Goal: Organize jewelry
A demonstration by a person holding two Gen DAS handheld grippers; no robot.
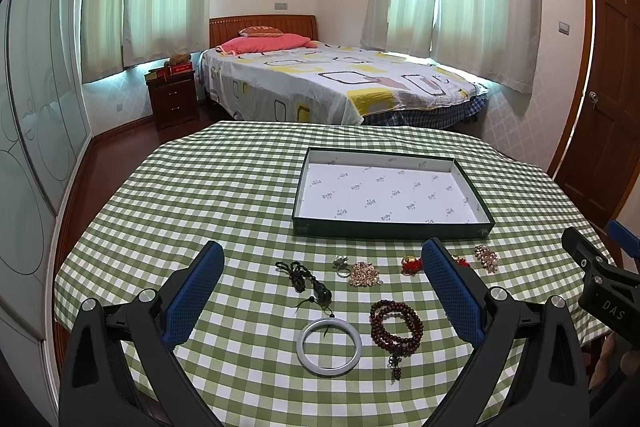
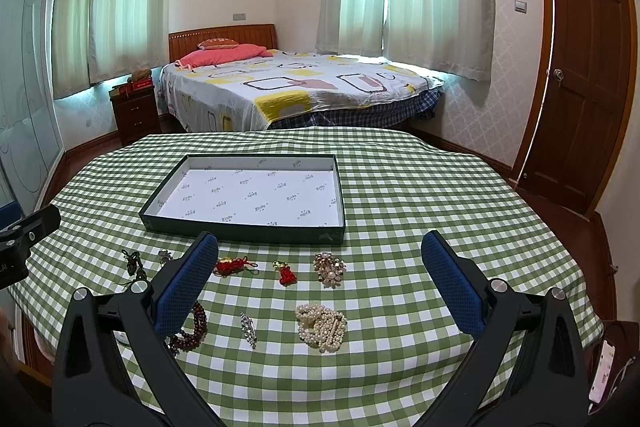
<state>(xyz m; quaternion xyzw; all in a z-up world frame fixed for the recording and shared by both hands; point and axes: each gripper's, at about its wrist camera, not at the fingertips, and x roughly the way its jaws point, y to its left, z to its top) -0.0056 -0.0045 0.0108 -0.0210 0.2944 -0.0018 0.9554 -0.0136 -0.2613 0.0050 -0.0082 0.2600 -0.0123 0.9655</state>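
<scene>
A shallow dark green box [image 1: 390,228] [image 2: 244,230] with a white paper lining stands empty on the checked cloth. Jewelry lies in front of it. In the left wrist view I see a white bangle [image 1: 329,347], a brown bead bracelet [image 1: 396,327], a dark cord pendant [image 1: 308,281], a ring [image 1: 341,264] and a gold cluster [image 1: 364,274]. The right wrist view shows a pearl strand [image 2: 321,327], a silver brooch [image 2: 249,329], two red knot charms [image 2: 234,265] [image 2: 285,273] and a gold flower brooch [image 2: 329,269]. My left gripper [image 1: 322,255] and right gripper [image 2: 320,247] hover open, holding nothing.
The table [image 2: 440,195] under the green checked cloth drops off at its rounded edges. A bed [image 1: 340,83] stands beyond it, a wooden door [image 2: 580,67] at the right, a nightstand [image 1: 174,97] at the left. A phone [image 2: 602,371] lies low at the right.
</scene>
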